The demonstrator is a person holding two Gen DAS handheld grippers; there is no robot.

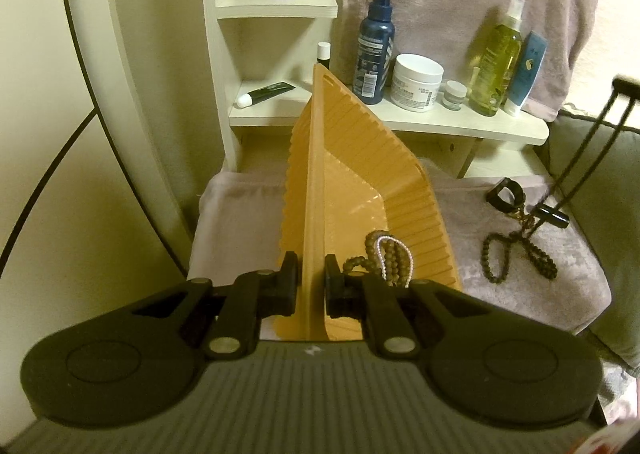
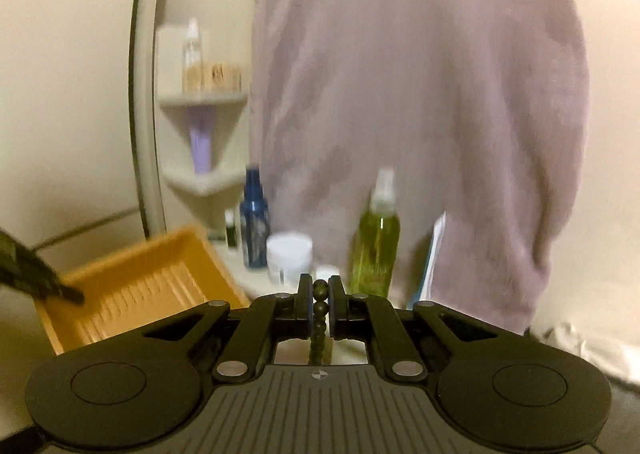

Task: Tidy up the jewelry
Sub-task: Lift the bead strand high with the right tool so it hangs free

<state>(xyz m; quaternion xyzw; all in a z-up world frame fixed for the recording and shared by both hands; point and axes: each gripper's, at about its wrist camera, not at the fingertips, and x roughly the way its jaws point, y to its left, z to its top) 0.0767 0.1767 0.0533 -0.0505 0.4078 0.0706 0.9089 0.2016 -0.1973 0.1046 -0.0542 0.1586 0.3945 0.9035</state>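
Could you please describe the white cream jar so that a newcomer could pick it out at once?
Start at the cream shelf behind the tilted orange tray. The white cream jar stands between the tall dark blue spray bottle and a much smaller jar. It is the only wide, squat white tub with a white lid there.

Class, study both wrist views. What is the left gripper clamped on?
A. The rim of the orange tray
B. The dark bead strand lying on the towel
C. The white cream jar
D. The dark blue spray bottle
A: in the left wrist view the left gripper has its fingers closed on either side of the orange tray rim, tilting it; bead bracelets lie inside.
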